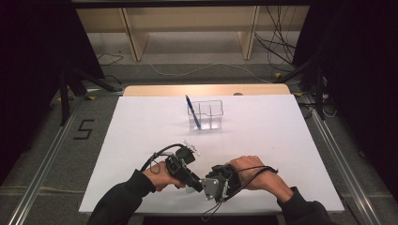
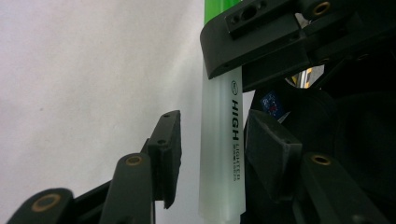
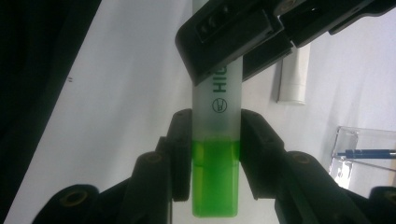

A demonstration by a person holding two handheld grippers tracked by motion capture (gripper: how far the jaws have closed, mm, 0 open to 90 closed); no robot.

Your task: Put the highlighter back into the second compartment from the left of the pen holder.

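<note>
Work surface: white table top (image 1: 141, 140), wooden edge at far side.
Clear compartmented organiser (image 1: 206, 115) stands far centre, blue pen (image 1: 193, 111) leaning inside. Small white object (image 1: 191, 146) lies nearer, left of centre.

Both tools (image 1: 190, 180) (image 1: 213, 186) tip to tip

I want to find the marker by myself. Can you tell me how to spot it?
Look at the white table and go to its near edge, where two hands meet. Between the left hand-held gripper and the right hand-held gripper is the highlighter. It is frosted white with a bright green end and says HIGH on its side, unlike the blue pen in the clear box.
</note>
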